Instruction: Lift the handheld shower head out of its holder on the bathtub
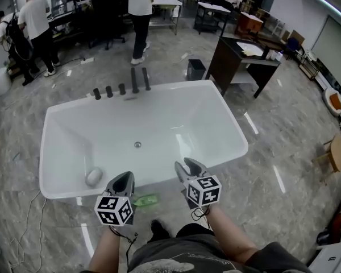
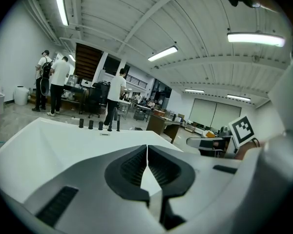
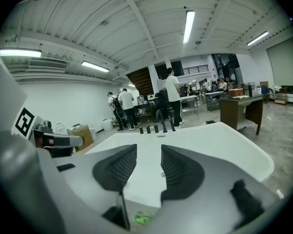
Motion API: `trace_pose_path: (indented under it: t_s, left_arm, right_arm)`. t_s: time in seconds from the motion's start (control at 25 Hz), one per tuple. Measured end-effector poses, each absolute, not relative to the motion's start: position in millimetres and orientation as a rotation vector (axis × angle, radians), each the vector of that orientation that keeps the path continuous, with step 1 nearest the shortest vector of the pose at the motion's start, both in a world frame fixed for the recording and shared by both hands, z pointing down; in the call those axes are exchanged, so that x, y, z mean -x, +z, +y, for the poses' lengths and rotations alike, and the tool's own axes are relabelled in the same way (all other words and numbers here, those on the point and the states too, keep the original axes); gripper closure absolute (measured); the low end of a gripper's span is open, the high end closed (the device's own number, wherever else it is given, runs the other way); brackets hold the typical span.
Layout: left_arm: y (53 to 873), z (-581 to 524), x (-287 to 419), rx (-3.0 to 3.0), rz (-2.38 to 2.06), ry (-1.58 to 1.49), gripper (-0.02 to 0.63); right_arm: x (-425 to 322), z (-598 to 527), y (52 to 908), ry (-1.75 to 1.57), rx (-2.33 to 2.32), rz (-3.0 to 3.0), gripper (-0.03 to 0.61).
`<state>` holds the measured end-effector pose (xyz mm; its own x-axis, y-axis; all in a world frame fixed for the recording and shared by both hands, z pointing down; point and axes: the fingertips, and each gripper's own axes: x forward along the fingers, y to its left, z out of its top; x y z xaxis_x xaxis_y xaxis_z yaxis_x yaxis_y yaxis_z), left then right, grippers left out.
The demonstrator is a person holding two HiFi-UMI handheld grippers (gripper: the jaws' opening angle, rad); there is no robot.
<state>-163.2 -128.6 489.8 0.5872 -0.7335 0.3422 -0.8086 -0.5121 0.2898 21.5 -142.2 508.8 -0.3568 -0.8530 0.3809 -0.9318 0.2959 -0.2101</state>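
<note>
The white bathtub point(image 1: 62, 152) lies across the floor in front of me. On its far rim stands a row of black fittings point(image 1: 122, 87): three short knobs and two taller upright rods point(image 1: 140, 79). I cannot tell which rod is the handheld shower head. The same fittings point(image 2: 100, 125) show small in the left gripper view and, as fittings point(image 3: 156, 128), in the right gripper view. Both grippers hover at the tub's near rim, far from the fittings. My left gripper point(image 1: 124, 179) point(image 2: 147, 150) is shut and empty. My right gripper point(image 1: 190, 165) point(image 3: 149, 155) is open with nothing between its fingers.
A pale round object point(image 1: 94, 177) lies inside the tub at the near left, and the drain point(image 1: 137, 144) is mid-floor. A green item point(image 1: 146, 199) lies on the floor by my feet. Behind the tub are a black bin point(image 1: 195, 69), a dark desk point(image 1: 241, 58) and standing people point(image 1: 141, 16).
</note>
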Motion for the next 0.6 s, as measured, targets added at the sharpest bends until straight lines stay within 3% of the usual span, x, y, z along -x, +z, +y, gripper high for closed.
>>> trace_pose_path:
  t_s: [0.36, 0.6]
  left_arm:
    - [498, -172, 160, -2.382, -1.248, 0.245, 0.598]
    - [503, -218, 157, -2.322, -1.335, 0.243, 0.597]
  right_arm:
    - [-22, -200, 515, 0.58, -1.675, -2.35, 0.36]
    - [-46, -271, 520, 0.472, -1.636, -2.364, 0.361]
